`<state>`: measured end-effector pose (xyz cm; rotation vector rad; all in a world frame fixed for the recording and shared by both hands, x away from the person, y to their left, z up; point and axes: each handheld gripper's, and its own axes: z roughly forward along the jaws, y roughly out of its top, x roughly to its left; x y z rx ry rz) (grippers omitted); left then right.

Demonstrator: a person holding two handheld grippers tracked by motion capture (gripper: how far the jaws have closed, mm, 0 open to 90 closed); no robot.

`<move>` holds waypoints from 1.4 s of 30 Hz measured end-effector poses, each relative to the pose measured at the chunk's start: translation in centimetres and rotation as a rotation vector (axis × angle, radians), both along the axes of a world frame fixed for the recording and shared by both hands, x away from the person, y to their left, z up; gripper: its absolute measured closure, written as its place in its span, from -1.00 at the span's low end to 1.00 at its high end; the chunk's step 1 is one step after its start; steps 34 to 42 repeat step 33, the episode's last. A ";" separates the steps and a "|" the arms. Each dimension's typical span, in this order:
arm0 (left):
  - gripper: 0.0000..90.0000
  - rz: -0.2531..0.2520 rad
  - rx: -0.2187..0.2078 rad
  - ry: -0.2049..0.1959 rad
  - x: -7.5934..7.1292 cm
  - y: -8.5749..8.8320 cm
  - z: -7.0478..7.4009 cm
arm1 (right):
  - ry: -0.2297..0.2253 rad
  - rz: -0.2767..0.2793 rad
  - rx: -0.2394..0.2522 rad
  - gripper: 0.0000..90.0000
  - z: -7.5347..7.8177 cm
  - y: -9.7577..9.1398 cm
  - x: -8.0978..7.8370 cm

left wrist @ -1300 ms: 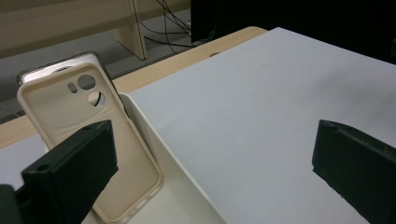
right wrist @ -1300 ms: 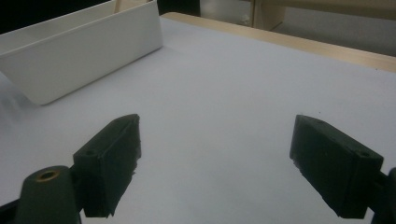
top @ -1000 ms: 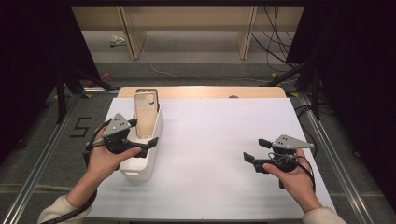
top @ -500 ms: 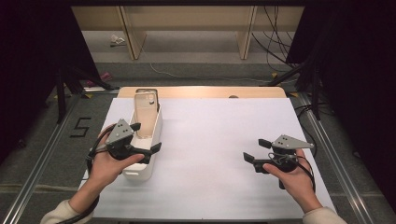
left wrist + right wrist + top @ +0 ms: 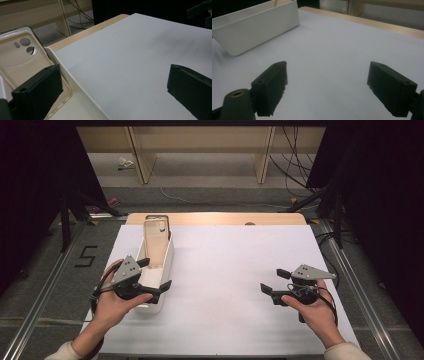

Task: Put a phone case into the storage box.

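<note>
1. Nearest the person, at the front of the white table top [image 5: 240, 285], both hands hold their grippers low over the surface, well apart from each other.
2. At the left gripper [image 5: 152, 276] the jaws stand wide and hold nothing; one jaw sits over the inside of the white tray [image 5: 167, 265], the other hangs over bare table beyond the tray's wall, so the jaws straddle that wall.
3. Just past the left jaw, in the left gripper view, lies a beige phone case [image 5: 22, 62] inside the tray [image 5: 75, 85]. It is a soft-looking shell with a raised rim, its hollow side up, with two round camera holes and a small slot near its far end. That far end leans up over the tray's far edge.
4. Across from it, the right gripper [image 5: 272, 281] also has its jaws wide with nothing between them, pointing toward the tray side of the table; bare white surface lies under and ahead of them.
5. Ahead and to the left of the right jaws, in the right gripper view, the tray [image 5: 259, 27] shows as a long, plain white box with slanted walls.
6. Beyond the tray, a strip of pale wood [image 5: 215, 218] edges the far side of the table.
</note>
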<state>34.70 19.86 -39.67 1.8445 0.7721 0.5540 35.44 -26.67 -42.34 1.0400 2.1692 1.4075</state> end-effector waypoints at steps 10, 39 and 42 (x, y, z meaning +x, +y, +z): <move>-1.00 -0.001 0.015 -0.019 -0.8 0.2 -0.7 | 0.002 0.001 -0.001 -0.62 0.0 0.0 0.0; -1.00 -0.003 0.024 -0.029 -1.4 0.2 -1.4 | 0.002 0.006 0.000 -0.62 0.0 0.1 0.0; -1.00 -0.003 0.024 -0.029 -1.4 0.2 -1.4 | 0.002 0.006 0.000 -0.62 0.0 0.1 0.0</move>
